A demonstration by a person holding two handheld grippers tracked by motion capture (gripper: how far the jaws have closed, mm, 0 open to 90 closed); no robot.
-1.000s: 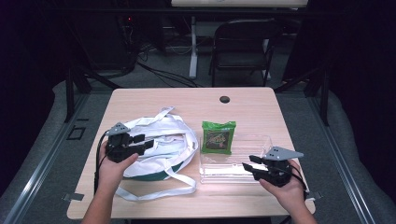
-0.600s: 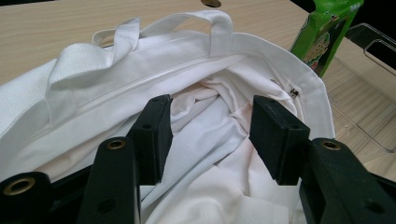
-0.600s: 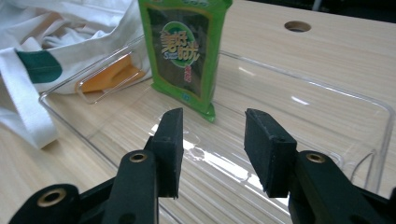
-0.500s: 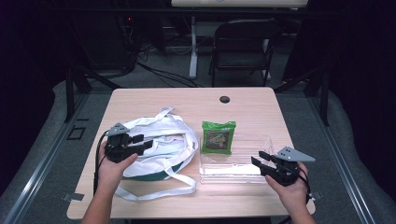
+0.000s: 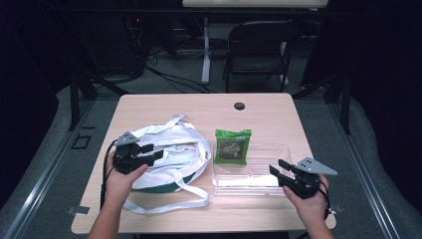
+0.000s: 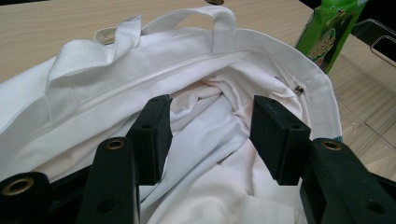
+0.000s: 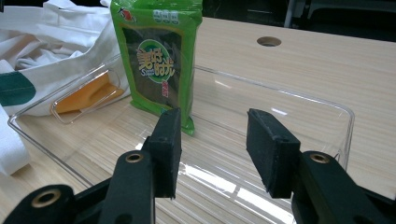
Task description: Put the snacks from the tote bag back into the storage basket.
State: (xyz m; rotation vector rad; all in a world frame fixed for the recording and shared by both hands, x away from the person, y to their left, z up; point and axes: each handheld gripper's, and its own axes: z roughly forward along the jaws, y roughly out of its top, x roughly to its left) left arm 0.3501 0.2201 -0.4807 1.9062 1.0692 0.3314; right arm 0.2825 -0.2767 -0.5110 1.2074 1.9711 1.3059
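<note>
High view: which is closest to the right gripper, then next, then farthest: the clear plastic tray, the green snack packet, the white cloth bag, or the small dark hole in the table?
1. Clear plastic tray, right beside the right gripper.
2. Green snack packet, standing at the tray's far left corner.
3. Small dark hole and white cloth bag: too close to call; hole at the table's far edge, bag on the left.

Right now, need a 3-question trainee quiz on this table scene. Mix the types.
1. True or false: the green packet leans in the clear tray.
2. What lies under the left tool? A) white bag B) tray C) bare table
3. Is anything between the right tool pads?

Key:
1. True.
2. A.
3. No. Its jaws have just been opening, with only the tray floor beyond them.
</note>
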